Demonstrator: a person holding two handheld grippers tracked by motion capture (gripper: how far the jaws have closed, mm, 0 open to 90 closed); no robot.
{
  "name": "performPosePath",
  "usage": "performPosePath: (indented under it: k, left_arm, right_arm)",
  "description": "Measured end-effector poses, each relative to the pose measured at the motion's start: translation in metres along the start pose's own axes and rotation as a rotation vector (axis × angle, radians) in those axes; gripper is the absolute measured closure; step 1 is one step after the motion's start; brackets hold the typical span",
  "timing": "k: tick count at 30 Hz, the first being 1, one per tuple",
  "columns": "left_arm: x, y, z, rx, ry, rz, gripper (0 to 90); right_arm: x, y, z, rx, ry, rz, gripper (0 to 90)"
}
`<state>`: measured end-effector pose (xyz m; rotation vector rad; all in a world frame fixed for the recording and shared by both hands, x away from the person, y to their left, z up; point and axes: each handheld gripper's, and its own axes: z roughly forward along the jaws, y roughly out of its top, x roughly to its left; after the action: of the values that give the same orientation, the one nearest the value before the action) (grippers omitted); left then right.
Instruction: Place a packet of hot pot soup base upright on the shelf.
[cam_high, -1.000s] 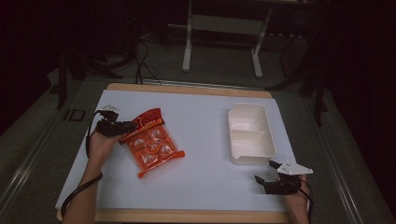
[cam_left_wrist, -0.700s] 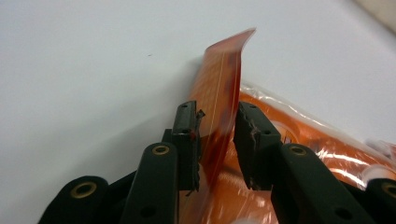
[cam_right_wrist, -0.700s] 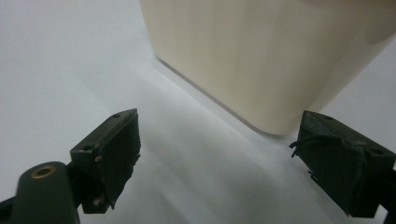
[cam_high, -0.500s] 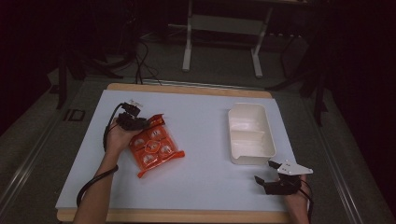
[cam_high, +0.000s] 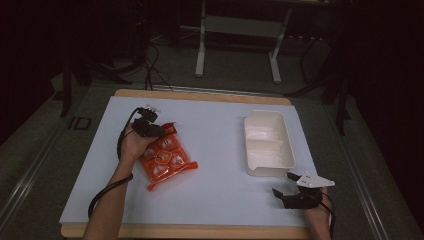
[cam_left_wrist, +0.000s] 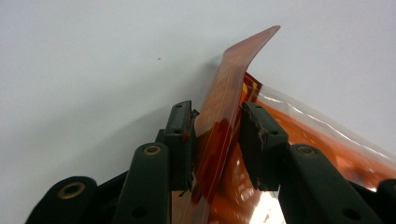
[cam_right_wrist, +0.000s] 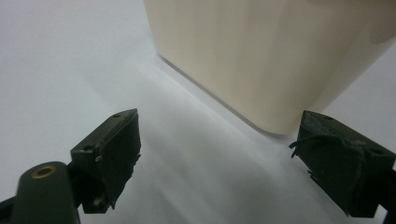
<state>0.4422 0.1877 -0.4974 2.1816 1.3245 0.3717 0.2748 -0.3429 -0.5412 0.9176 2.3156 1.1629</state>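
Two hand-held grippers are working over a pale blue-white surface (cam_high: 215, 200) that is lying on a wooden board. Left of centre in the high view, the left hand-held gripper (cam_high: 155, 131) is sitting at the upper end of an orange packet (cam_high: 165, 160), which is lying flat on the surface at a slant, its lower corner pointing toward the bottom of the frame. In the left gripper view, the packet's stiff sealed flap (cam_left_wrist: 224, 102) is standing up between the two black jaws of the left hand-held gripper (cam_left_wrist: 217, 135); the jaws have just been opening, the flap is leaning against the left pad, and a gap is showing between the flap and the right pad, so the jaws are standing open around the flap and not clamping it. The packet's clear, glossy body is spreading out toward the lower right of that view.

Right of centre in the high view, a cream tray (cam_high: 267, 142) with two compartments is resting on the surface. The right hand-held gripper (cam_high: 290, 190) is lying at the lower right of the frame, just below the tray's near corner, with its jaws spread wide and holding nothing. In the right gripper view, its jaws (cam_right_wrist: 219, 158) are framing the tray's rounded corner (cam_right_wrist: 261, 60), apart from it.
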Motion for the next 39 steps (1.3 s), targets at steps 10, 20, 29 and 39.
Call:
performPosePath:
  k: [10,20,29,39]
  left_arm:
    - [0.006,0.001,0.022,0.038,0.013,-0.048,69.9]
    - [0.007,0.003,0.020,0.056,0.001,-0.041,89.5]
    - [0.011,0.010,-0.004,0.006,-0.100,-0.081,90.0]
    - [0.010,0.024,-0.043,-0.040,-0.198,-0.069,90.0]
  right_arm:
    - [0.000,0.000,0.000,-0.001,0.007,-0.004,13.8]
    - [0.000,0.000,0.000,0.000,0.011,-0.005,13.8]
    - [0.000,0.000,0.000,-0.002,0.012,-0.007,14.0]
    - [0.000,0.000,-0.001,-0.009,0.017,-0.009,14.1]
